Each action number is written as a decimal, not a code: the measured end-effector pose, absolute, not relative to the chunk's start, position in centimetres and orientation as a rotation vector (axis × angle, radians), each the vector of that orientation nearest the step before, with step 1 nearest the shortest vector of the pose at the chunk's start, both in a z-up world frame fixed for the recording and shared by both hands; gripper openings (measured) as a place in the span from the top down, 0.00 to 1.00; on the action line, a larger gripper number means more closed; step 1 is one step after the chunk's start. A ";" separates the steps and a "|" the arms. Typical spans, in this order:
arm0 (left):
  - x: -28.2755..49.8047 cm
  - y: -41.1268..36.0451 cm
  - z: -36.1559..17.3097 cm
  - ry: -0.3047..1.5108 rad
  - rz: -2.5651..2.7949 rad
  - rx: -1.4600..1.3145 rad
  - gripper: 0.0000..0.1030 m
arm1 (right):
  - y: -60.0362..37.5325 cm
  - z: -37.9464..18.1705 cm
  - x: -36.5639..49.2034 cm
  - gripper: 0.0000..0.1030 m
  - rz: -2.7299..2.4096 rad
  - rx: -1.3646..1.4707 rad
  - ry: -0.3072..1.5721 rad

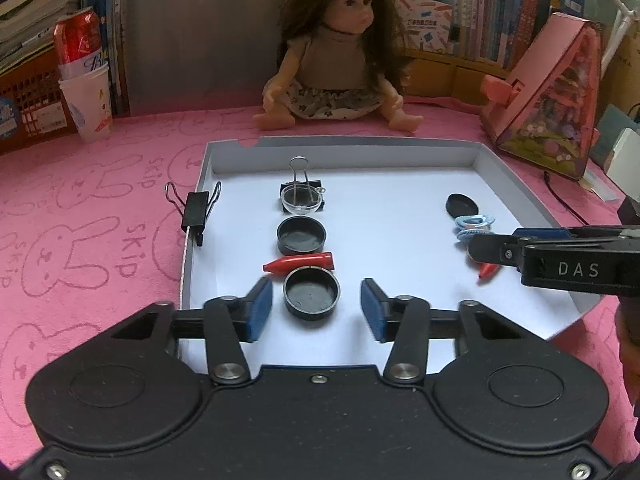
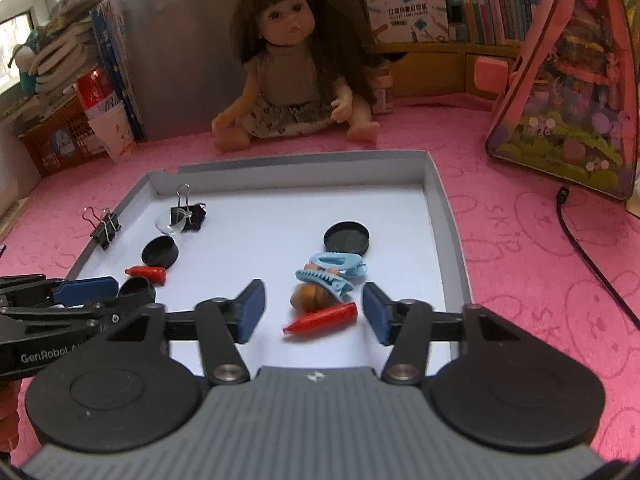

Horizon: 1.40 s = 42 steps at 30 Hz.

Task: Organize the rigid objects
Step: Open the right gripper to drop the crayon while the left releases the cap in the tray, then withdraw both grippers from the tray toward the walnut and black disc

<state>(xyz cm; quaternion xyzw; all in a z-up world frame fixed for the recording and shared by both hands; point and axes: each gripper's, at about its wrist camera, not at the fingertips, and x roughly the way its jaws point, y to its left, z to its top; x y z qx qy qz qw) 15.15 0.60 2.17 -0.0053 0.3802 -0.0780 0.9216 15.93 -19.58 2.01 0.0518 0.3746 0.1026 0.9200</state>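
A shallow white tray (image 1: 400, 152) lies on the pink cloth. My left gripper (image 1: 316, 310) is open, its pads either side of a black round cap (image 1: 311, 293). Behind it lie a red pen cap (image 1: 300, 264), another black cap (image 1: 301, 235), a clear dish (image 1: 301, 200) and a binder clip (image 1: 298, 184). A second binder clip (image 1: 195, 210) grips the tray's left rim. My right gripper (image 2: 314, 312) is open over a red pen cap (image 2: 322, 319), a brown piece (image 2: 310, 298), blue hair clips (image 2: 332, 272) and a black lid (image 2: 346, 237).
A doll (image 1: 332, 60) sits behind the tray. A red can in a paper cup (image 1: 86, 80) stands at the back left. A pink toy house box (image 1: 552, 96) stands at the right, with a black cable (image 2: 588, 264) on the cloth. Books line the back.
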 end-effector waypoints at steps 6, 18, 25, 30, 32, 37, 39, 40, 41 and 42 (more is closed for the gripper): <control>13.8 0.8 3.3 0.758 -0.181 -0.025 0.33 | -20.6 2.7 14.9 0.19 0.205 0.144 0.730; 8.0 1.3 5.2 0.685 -0.219 0.002 0.25 | -20.6 3.7 9.8 0.10 0.230 0.074 0.590; 5.6 1.6 5.0 0.696 -0.226 -0.001 0.25 | -19.3 3.7 6.8 0.06 0.266 -0.011 0.531; 4.5 1.9 4.7 0.713 -0.236 -0.018 0.28 | -19.0 3.6 5.3 0.04 0.285 -0.018 0.512; 4.0 1.9 4.7 0.717 -0.240 -0.021 0.31 | -19.0 3.5 4.8 0.04 0.286 -0.018 0.507; 3.0 1.8 4.4 0.731 -0.263 -0.022 0.37 | -19.3 3.1 4.0 0.03 0.288 -0.007 0.510; 2.7 1.7 4.2 0.739 -0.267 -0.014 0.43 | -19.4 2.8 3.7 0.03 0.288 0.002 0.512; 2.6 1.6 4.0 0.742 -0.267 -0.008 0.45 | -19.5 2.7 3.5 0.03 0.289 0.008 0.514; 2.6 1.5 3.8 0.747 -0.266 -0.003 0.48 | -19.6 2.6 3.4 0.03 0.291 0.012 0.516; 2.6 1.4 3.6 0.750 -0.263 0.000 0.50 | -19.6 2.5 3.2 0.03 0.293 0.016 0.517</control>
